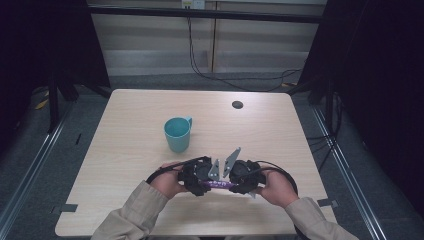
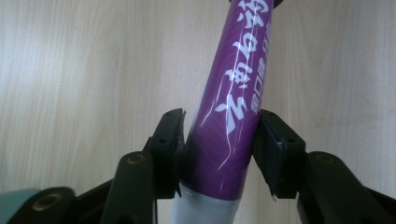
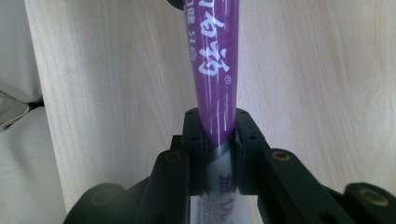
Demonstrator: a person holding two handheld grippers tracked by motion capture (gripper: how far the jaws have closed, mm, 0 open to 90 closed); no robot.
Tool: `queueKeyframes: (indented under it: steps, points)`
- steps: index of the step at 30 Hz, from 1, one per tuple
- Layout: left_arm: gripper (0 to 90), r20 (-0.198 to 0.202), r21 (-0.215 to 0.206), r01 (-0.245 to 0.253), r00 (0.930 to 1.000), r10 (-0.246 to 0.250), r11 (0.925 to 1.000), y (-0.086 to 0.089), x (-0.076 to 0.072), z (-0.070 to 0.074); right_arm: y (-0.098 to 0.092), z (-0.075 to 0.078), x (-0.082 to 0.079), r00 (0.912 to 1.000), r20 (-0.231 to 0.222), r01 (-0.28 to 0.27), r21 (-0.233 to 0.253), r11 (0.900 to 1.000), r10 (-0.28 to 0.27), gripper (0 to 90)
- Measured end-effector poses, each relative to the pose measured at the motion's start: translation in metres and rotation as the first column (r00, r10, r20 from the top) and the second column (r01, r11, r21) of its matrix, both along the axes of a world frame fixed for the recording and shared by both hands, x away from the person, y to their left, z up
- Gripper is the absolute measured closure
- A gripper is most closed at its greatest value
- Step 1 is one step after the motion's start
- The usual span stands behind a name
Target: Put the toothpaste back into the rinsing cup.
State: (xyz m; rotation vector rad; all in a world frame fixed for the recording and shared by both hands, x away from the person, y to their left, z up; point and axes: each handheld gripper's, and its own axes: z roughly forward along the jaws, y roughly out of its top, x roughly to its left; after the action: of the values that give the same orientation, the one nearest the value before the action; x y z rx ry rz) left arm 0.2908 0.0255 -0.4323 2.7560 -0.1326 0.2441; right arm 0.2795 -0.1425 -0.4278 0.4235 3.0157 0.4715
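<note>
Tool pair, left [image 2: 219, 140] & right [image 3: 219, 135], each clamped on opposite ends of a purple soft plastic tube w/ white lettering [image 1: 216, 184], held level just above the pale wood tabletop [image 1: 130, 125], near its front edge. Risks: too much squeeze could buckle the tube; uneven pull may slip one grip. Teal plastic cup [image 1: 178, 133] close by, could get bumped.

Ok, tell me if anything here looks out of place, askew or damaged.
Nothing stands out. The purple tube is held level between the left gripper and right gripper, uncrushed and intact. The teal cup stands upright on the table, with no spill.
</note>
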Motion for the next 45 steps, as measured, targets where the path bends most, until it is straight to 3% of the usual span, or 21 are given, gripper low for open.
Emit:
queueKeyframes:
  steps: [4, 5, 7, 12, 17, 22, 25, 27, 31, 33, 38, 41, 43, 45]
  points:
    - [66.0, 0.023, 0.008, 0.006, 0.9997, -0.006, 1.0000, 0.000, -0.003, 0.001, -0.002, -0.001, -0.002, 0.9996, 0.028, -0.012, 0.005, 1.000, 0.012, 75.6]
    - [67.0, -0.011, -0.017, -0.018, 0.9998, 0.018, 0.9997, 0.000, -0.005, -0.001, -0.003, -0.001, -0.002, 0.9997, 0.021, -0.008, 0.013, 1.000, 0.008, 74.9]
    - [68.5, 0.001, -0.016, -0.021, 0.9998, 0.021, 0.9997, 0.001, -0.006, 0.001, -0.004, -0.001, -0.001, 0.9996, 0.018, -0.021, 0.031, 0.999, 0.020, 73.3]
    - [70.2, -0.017, -0.037, -0.032, 0.9994, 0.031, 0.9988, 0.006, -0.005, 0.003, -0.006, -0.001, -0.002, 0.9999, -0.002, 0.014, 0.064, 0.998, -0.014, 67.2]
    - [70.9, -0.010, -0.027, -0.040, 0.9992, 0.039, 0.9989, 0.011, -0.003, 0.006, -0.007, -0.003, -0.001, 0.9998, 0.020, 0.007, 0.046, 0.999, -0.008, 51.5]
    - [71.1, -0.020, -0.037, -0.061, 0.9980, 0.060, 0.9975, 0.018, 0.000, 0.008, -0.010, -0.005, -0.001, 0.9993, 0.038, 0.002, 0.030, 1.000, -0.004, 46.7]
    - [71.1, -0.028, -0.034, -0.063, 0.9977, 0.062, 0.9974, 0.021, 0.001, 0.009, -0.010, -0.006, 0.000, 0.9986, 0.052, -0.008, 0.017, 1.000, 0.007, 49.8]
    - [71.1, -0.042, -0.038, -0.060, 0.9974, 0.058, 0.9975, 0.023, 0.001, 0.008, -0.010, -0.006, 0.000, 0.9977, 0.067, -0.016, 0.006, 1.000, 0.016, 61.1]
    - [70.4, -0.048, -0.038, -0.054, 0.9975, 0.053, 0.9978, 0.025, 0.003, 0.007, -0.008, -0.004, -0.002, 0.9954, 0.088, -0.036, -0.005, 0.999, 0.037, 70.0]
    - [70.0, -0.075, -0.041, -0.050, 0.9961, 0.047, 0.9979, 0.027, 0.004, 0.006, -0.007, -0.004, -0.004, 0.9947, 0.092, -0.047, -0.003, 0.999, 0.047, 71.4]
    - [65.1, -0.068, -0.073, -0.060, 0.9962, 0.055, 0.9955, 0.030, 0.004, 0.007, -0.004, 0.003, -0.006, 0.9924, 0.105, -0.062, -0.029, 0.998, 0.064, 73.6]
    - [53.7, -0.080, -0.104, -0.084, 0.9939, 0.075, 0.9910, 0.032, 0.006, 0.009, -0.005, 0.008, -0.006, 0.9913, 0.115, -0.061, -0.038, 0.997, 0.065, 74.3]
    - [50.7, -0.065, -0.101, -0.068, 0.9960, 0.061, 0.9925, 0.032, 0.005, 0.011, -0.005, 0.009, -0.007, 0.9906, 0.119, -0.063, -0.043, 0.997, 0.067, 74.4]
    - [48.9, -0.074, -0.108, -0.071, 0.9952, 0.064, 0.9916, 0.030, 0.004, 0.013, -0.004, 0.008, -0.006, 0.9908, 0.120, -0.057, -0.049, 0.997, 0.063, 74.6]
